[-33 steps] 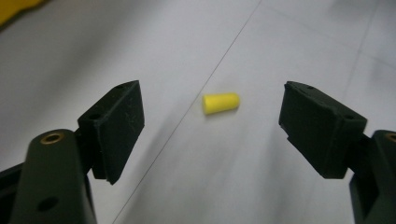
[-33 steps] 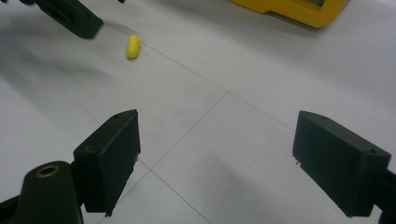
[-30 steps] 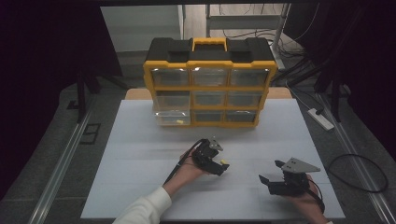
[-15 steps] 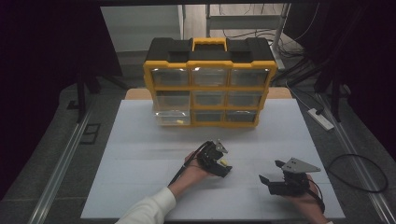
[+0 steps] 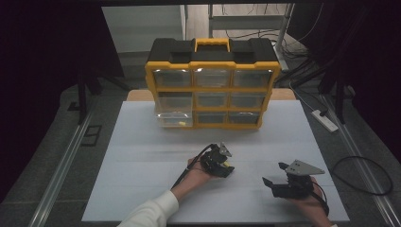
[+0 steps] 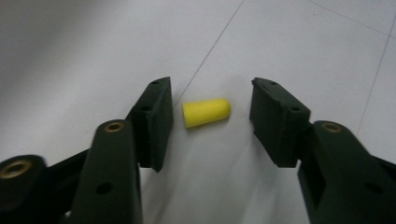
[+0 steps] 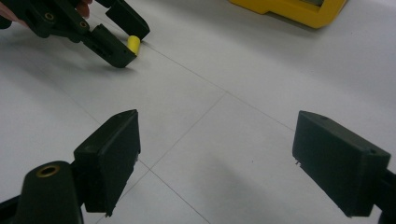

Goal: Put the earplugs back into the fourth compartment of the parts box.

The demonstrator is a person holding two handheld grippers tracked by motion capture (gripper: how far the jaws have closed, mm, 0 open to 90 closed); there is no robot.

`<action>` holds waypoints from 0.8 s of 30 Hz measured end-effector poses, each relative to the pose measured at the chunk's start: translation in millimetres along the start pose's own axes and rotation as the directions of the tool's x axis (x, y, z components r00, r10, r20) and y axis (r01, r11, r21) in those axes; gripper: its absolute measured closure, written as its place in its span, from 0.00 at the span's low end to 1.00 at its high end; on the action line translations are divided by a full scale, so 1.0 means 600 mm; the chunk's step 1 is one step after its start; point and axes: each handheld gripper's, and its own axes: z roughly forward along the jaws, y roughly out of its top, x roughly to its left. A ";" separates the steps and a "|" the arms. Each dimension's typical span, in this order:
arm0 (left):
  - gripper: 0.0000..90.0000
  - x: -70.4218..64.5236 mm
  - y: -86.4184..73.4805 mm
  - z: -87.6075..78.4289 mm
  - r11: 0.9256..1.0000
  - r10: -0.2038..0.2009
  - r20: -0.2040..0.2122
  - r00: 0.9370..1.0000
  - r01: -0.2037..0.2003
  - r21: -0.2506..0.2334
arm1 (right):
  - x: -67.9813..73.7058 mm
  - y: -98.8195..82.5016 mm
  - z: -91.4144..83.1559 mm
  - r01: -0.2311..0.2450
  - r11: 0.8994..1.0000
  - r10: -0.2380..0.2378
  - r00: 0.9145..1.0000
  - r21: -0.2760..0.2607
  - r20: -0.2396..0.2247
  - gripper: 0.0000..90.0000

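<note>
Two black jaws of the left gripper [image 6: 208, 123] stand spread on either side of a small yellow foam earplug [image 6: 206, 112], which lies on its side on the white tabletop [image 6: 289, 42] between them. Its flat end sits just beside one jaw, with a wider gap at its rounded end; neither jaw pinches it. In the right gripper view the same earplug [image 7: 133, 44] shows between the tips of the left gripper [image 7: 126, 42], low over the surface, with a bit of the person's hand behind it.

From the high view, the left gripper [image 5: 222, 165] is held near the middle of the tabletop [image 5: 142, 142], the left hand [image 5: 196, 175] and a white sleeve [image 5: 151, 213] reaching in from the bottom edge. The right gripper [image 5: 276, 177] sits well apart toward the near right corner, its jaws spread wide with nothing between them, as its own view [image 7: 217, 158] confirms.

Farther back stands a yellow and black plastic organiser case [image 5: 212, 82] with clear drawers and a handle on top. Its lower-left clear drawer [image 5: 174, 118] is pulled out, with something small and yellow inside.
</note>
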 end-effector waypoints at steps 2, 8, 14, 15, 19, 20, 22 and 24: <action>0.63 0.001 0.000 -0.001 1.000 0.000 0.000 1.000 0.000 -0.001 | 0.000 0.000 0.000 0.000 1.000 0.000 1.000 0.000 0.000 0.18; 0.74 0.001 -0.001 -0.001 1.000 0.011 0.001 1.000 -0.011 -0.007 | 0.000 0.000 0.000 0.001 1.000 -0.001 1.000 0.000 0.001 0.18; 0.75 0.002 0.000 -0.010 0.999 0.012 -0.009 1.000 -0.013 -0.039 | -0.001 0.000 0.000 -0.001 1.000 0.001 1.000 -0.003 0.001 0.18; 0.75 0.002 0.000 -0.013 0.999 0.010 -0.008 1.000 -0.011 -0.046 | -0.001 0.000 0.000 -0.001 1.000 0.001 1.000 -0.003 0.001 0.18; 0.75 0.006 0.001 -0.028 0.996 -0.002 -0.001 1.000 0.002 -0.088 | -0.001 0.000 -0.001 0.000 1.000 0.000 1.000 -0.005 -0.001 0.18; 0.75 0.007 0.001 -0.032 0.995 -0.004 0.002 1.000 0.004 -0.101 | -0.001 0.000 -0.001 0.000 1.000 0.000 1.000 -0.005 0.000 0.18; 0.75 0.009 0.001 -0.040 0.993 -0.016 0.009 1.000 0.017 -0.120 | 0.000 0.000 -0.001 0.000 1.000 0.000 1.000 -0.006 -0.001 0.18; 0.75 0.012 0.001 -0.047 0.989 -0.028 0.016 0.999 0.030 -0.142 | 0.000 0.000 -0.001 0.000 1.000 0.000 1.000 -0.005 -0.001 0.18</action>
